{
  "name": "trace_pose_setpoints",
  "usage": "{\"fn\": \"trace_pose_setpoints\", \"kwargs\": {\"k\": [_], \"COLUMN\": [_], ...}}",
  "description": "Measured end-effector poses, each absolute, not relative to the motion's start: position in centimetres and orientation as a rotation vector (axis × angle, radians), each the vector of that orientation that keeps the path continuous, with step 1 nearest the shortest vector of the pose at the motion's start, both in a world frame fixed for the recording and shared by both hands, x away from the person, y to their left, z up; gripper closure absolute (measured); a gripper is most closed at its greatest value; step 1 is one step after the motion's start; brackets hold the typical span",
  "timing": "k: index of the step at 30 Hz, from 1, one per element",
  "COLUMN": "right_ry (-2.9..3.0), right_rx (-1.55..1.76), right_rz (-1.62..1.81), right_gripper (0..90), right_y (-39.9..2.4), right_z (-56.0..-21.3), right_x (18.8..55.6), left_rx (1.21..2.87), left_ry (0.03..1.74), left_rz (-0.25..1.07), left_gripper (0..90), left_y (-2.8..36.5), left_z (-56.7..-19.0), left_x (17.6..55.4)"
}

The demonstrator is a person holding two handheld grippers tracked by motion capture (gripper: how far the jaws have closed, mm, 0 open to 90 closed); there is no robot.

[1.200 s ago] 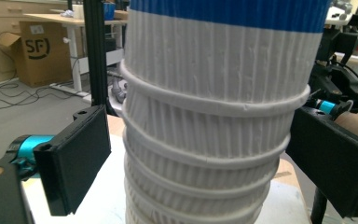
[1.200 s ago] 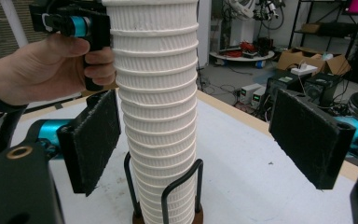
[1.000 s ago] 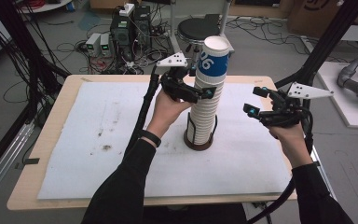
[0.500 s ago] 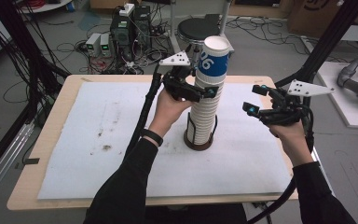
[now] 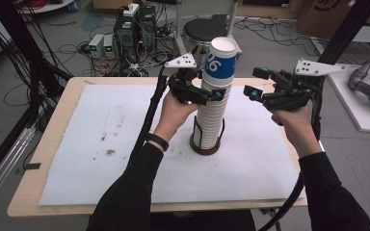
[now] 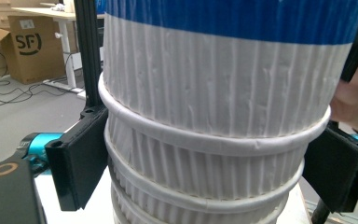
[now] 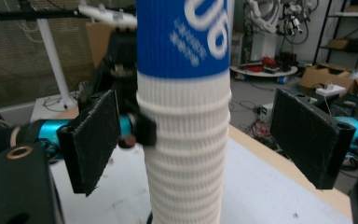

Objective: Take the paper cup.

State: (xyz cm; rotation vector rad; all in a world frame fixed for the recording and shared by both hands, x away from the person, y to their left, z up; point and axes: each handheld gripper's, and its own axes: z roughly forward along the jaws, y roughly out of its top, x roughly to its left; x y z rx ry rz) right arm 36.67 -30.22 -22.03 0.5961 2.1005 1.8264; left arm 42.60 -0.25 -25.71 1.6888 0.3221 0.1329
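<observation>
- Stack of ribbed paper cups stands upright in a dark holder near the middle of the white mat on the table.
- Left gripper: jaws have just been closing; pads now clamp the stack's upper cups from both sides.
- Right gripper: jaws spread wide, holding nothing, just right of the stack, clear of it; its pads flank the stack without contact.
</observation>
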Motion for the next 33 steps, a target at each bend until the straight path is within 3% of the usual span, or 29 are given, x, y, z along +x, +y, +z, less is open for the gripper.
{"fn": "trace_pose_setpoints", "kwargs": {"k": [21,23,33], "right_ry": [2.112,2.136,2.179], "right_rx": [0.638,0.657,0.693], "right_rz": [1.845,1.819,1.831], "right_gripper": [17.0,25.0,30.6], "right_y": [-24.3,-23.8,-23.1], "right_z": [-15.3,-15.2,-15.1], "right_x": [39.5,39.8,40.5], "left_rx": [1.691,1.692,1.693], "left_ry": [0.324,0.321,0.327], "left_rz": [0.14,0.141,0.148], "left_gripper": [11.3,11.3,11.4], "left_y": [-0.3,-0.3,-0.2], "left_z": [-25.7,-25.6,-25.6], "left_x": [42.5,42.5,42.5]}}
